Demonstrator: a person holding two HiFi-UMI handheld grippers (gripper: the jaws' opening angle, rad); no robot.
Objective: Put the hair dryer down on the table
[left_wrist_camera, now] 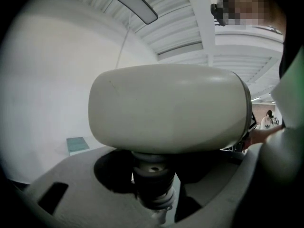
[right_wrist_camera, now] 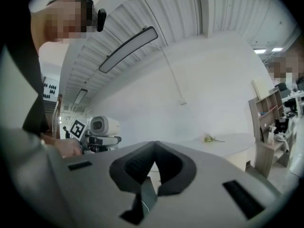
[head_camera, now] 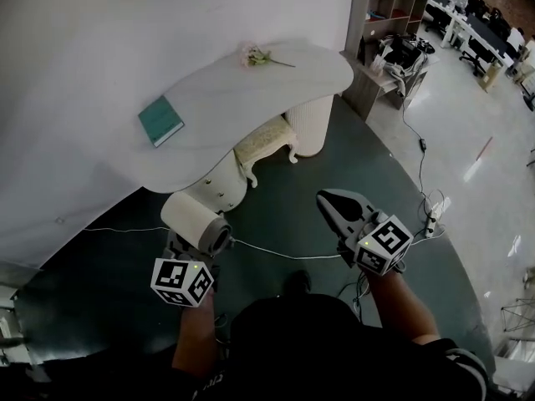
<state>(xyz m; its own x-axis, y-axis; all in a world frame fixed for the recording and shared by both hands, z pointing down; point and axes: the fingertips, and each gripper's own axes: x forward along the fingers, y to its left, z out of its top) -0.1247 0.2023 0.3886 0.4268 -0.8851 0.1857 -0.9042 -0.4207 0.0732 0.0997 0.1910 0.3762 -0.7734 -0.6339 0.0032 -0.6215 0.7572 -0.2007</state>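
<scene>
Presently the dryer (head_camera: 196, 222) is held in the air short of the bench (head_camera: 251, 98), its handle pinched by the left fingers (left_wrist_camera: 61, 175); the right fingers (right_wrist_camera: 71, 189) are pressed together, empty; the barrel could be tipped out of so low a pinch; the book (head_camera: 160, 120) could be struck, or the floor cord (head_camera: 288, 256) snagged.

I count two grippers, the left gripper (head_camera: 191, 247) and the right gripper (head_camera: 330, 200); one hair dryer (head_camera: 196, 221), one book (head_camera: 160, 119), one flower sprig (head_camera: 259, 56), one worktop (head_camera: 251, 94).
</scene>
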